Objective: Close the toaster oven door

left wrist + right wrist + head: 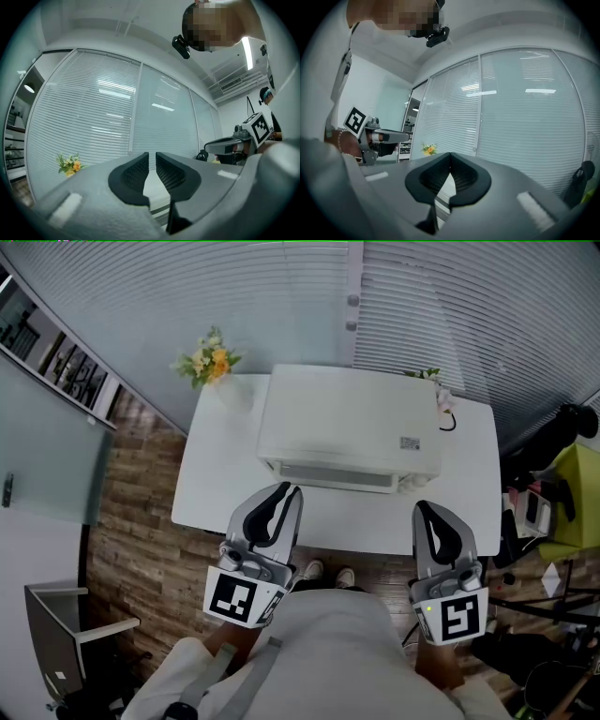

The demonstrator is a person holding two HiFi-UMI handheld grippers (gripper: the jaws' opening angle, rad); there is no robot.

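A white toaster oven stands on the white table, and its front door faces me and looks closed flat against the body. My left gripper hangs just in front of the oven's left front corner; its jaws stand a narrow gap apart with nothing between them. My right gripper hovers before the oven's right front corner, apart from it. Its pads meet at the tips and hold nothing. Both grippers point level toward the window blinds.
A small bunch of yellow flowers sits at the table's far left corner. A black cable runs off the oven's right side. A grey chair stands at lower left, and bags and a yellow-green seat crowd the right.
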